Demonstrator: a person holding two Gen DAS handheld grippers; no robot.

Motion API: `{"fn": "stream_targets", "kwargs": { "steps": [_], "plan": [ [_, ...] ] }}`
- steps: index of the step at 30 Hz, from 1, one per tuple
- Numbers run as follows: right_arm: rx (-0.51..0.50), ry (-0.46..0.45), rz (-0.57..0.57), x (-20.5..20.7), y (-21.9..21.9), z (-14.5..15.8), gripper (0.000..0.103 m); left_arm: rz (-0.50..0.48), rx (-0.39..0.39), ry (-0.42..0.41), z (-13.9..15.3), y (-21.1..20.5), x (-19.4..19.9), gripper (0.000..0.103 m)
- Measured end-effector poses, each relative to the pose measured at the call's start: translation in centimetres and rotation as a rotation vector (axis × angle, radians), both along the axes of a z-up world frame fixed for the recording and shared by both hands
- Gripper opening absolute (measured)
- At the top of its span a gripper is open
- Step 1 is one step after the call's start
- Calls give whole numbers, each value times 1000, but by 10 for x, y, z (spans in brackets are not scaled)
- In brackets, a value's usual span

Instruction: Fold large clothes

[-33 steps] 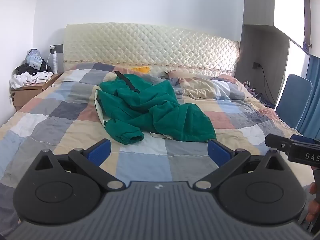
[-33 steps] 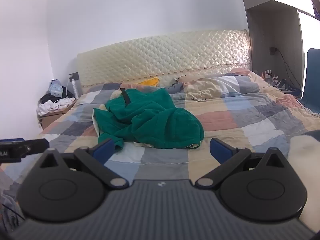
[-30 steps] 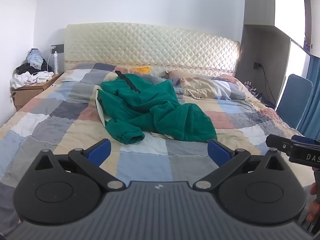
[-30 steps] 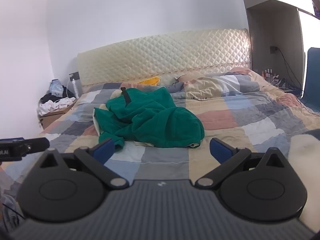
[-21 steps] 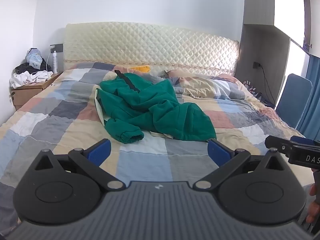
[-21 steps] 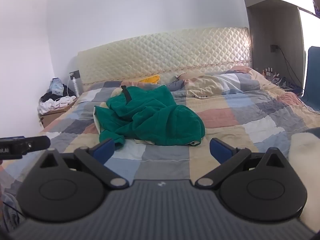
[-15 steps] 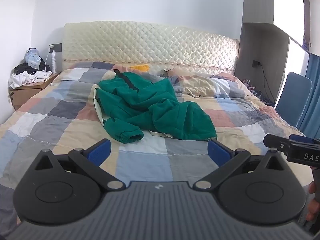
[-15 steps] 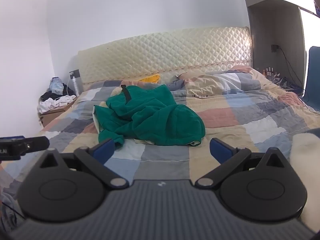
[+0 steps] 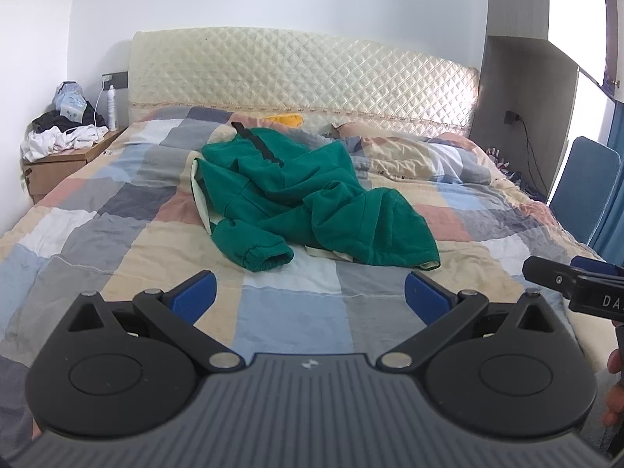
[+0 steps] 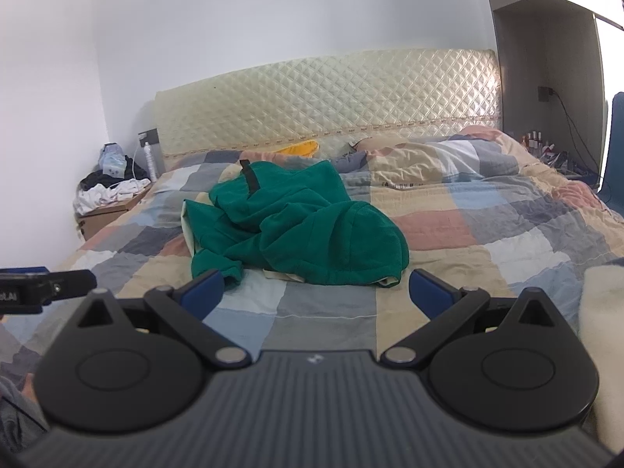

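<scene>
A crumpled green fleece garment (image 9: 312, 199) with a pale lining and a black strap lies in a heap in the middle of the patchwork-quilted bed (image 9: 117, 234). It also shows in the right wrist view (image 10: 300, 226). My left gripper (image 9: 310, 296) is open and empty, held over the foot of the bed, short of the garment. My right gripper (image 10: 316, 290) is open and empty, also short of the garment. The right gripper's body shows at the left view's right edge (image 9: 577, 284). The left gripper's body shows at the right view's left edge (image 10: 43, 284).
A quilted cream headboard (image 9: 304, 78) stands at the back. A wooden nightstand (image 9: 50, 167) piled with clothes and a bottle is at the back left. A blue chair (image 9: 585, 191) stands to the right of the bed. A rumpled pillow (image 9: 421, 156) and a yellow item (image 9: 284, 119) lie near the headboard.
Both grippers have crept slightly forward toward the bed, so the garment looks a little closer. Both stay open. The garment has not moved.
</scene>
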State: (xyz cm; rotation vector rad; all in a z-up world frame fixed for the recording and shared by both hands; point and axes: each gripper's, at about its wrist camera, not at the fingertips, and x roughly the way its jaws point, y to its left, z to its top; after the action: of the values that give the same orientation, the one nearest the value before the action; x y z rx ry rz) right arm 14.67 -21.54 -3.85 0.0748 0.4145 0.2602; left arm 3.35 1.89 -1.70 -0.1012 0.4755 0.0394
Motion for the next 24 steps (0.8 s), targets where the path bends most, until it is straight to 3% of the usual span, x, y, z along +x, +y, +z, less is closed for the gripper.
{"fn": "stream_targets", "kwargs": {
  "steps": [24],
  "plan": [
    [20, 4, -8, -3, -4, -4, 103, 12, -12, 7, -7, 2, 0, 103]
  ]
}}
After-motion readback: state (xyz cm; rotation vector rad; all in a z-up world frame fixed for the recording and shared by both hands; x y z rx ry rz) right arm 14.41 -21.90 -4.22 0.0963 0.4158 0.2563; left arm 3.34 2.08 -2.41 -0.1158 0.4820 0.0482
